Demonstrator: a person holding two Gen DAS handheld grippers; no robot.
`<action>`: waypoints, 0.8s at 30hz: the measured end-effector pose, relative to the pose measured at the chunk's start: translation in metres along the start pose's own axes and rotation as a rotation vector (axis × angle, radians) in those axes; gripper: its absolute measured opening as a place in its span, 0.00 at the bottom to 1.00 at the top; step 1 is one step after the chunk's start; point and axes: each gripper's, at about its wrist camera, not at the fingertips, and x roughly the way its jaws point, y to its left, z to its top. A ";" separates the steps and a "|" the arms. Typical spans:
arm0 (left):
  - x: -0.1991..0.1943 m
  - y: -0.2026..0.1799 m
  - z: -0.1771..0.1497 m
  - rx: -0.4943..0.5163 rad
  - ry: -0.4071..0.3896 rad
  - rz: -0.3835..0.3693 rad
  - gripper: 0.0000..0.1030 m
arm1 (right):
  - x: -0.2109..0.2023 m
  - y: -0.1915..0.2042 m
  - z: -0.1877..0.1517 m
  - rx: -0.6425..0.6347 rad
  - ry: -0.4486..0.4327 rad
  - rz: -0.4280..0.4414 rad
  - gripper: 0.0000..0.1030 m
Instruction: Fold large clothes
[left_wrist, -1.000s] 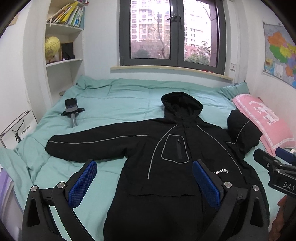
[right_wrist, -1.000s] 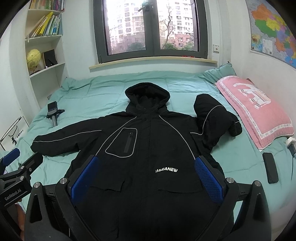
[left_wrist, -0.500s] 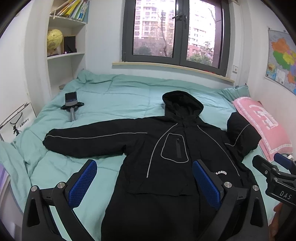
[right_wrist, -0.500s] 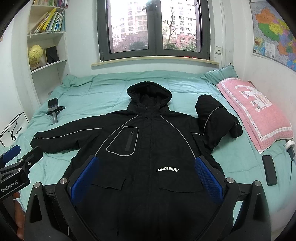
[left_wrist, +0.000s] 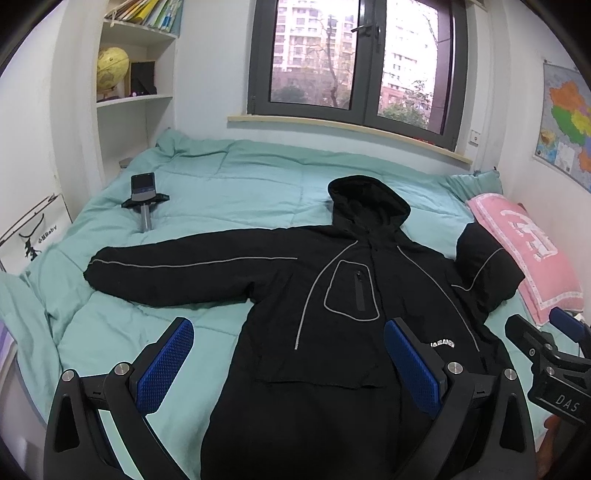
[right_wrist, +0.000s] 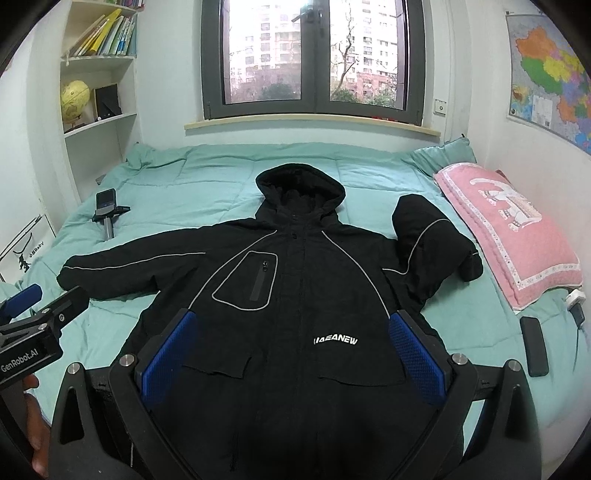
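Two wrist views over one black hooded padded jacket (left_wrist: 343, 295) (right_wrist: 295, 295), spread front-up on a mint-green quilted bed cover (left_wrist: 236, 188) (right_wrist: 221, 173). Hood toward the window (right_wrist: 314, 55); one sleeve stretched flat toward the shelf side, the other sleeve bent back on itself beside a pink patterned pillow (left_wrist: 524, 251) (right_wrist: 506, 236).

Left gripper (left_wrist: 288, 362): blue-padded jaws spread wide, nothing held, hovering above the jacket's lower part; one pad over bare bed cover beside the hem, the other over the chest near the white lettering. No contact with the cloth visible.

Right gripper (right_wrist: 293, 354): blue-padded jaws likewise spread wide and empty, framing the lower front of the jacket, white lettering and both flap pockets between the pads. Touching or just above the cloth: cannot tell.

Each gripper partly visible at the edge of the other's view.

On the bed cover, well apart from the jacket: small dark device on a grey handle (left_wrist: 144, 199) (right_wrist: 107, 214) beyond the straight sleeve; flat black phone-like slab (right_wrist: 533, 345) near the pillow's lower corner.

White wall shelves (left_wrist: 136, 99) (right_wrist: 99, 125): upper compartment with leaning books (right_wrist: 107, 37); lower compartment with a yellow globe (left_wrist: 112, 68) (right_wrist: 75, 99) beside a dark square frame (right_wrist: 107, 100).

Coloured wall map (right_wrist: 546, 70) above the pillow side.
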 end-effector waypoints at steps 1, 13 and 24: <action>0.001 0.000 0.000 0.000 0.002 0.001 0.99 | 0.000 0.000 0.000 -0.001 -0.001 -0.007 1.00; 0.009 0.007 -0.002 -0.012 0.019 -0.001 0.99 | 0.003 0.009 -0.001 -0.027 -0.017 -0.050 1.00; 0.025 0.120 -0.007 -0.155 -0.017 0.237 0.99 | 0.056 0.050 0.039 -0.021 0.063 0.192 1.00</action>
